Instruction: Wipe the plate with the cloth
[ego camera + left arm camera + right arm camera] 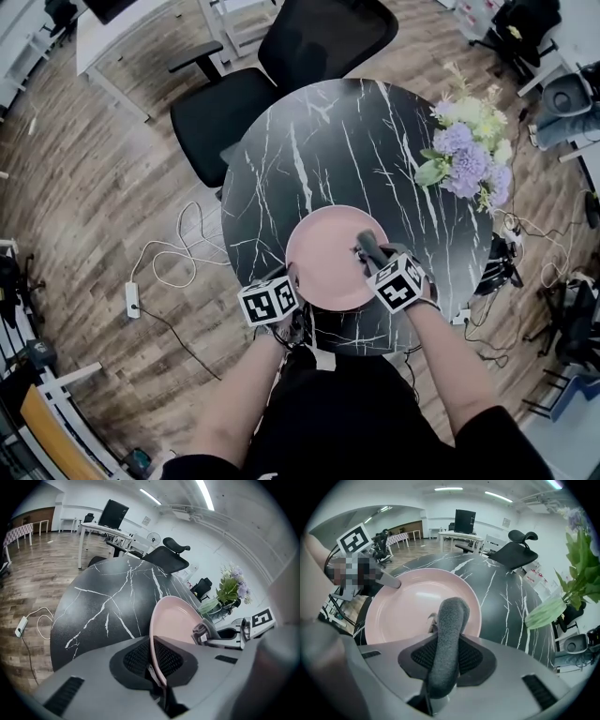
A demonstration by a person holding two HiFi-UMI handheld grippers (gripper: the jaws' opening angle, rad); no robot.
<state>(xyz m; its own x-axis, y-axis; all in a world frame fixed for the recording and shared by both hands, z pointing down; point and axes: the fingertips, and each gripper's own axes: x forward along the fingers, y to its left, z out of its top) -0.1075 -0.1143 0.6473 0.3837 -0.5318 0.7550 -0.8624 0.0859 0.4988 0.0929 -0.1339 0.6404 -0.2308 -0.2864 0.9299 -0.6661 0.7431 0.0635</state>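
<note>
Left claw [157, 656] clenched on plate [323, 258] rim; right claw [445, 656] grasping cloth [450, 620] over plate.
The pink plate sits at the near edge of the black marble table [309, 141], gripped at its near-left rim. The grey cloth is bunched into a roll, with its long axis running along the jaws and its free end pointing down at the plate's right half.

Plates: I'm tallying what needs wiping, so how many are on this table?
1: the pink plate at the black table's near edge, its rim pinched in the left gripper, the right gripper's grey cloth over it. None seems hidden.
</note>
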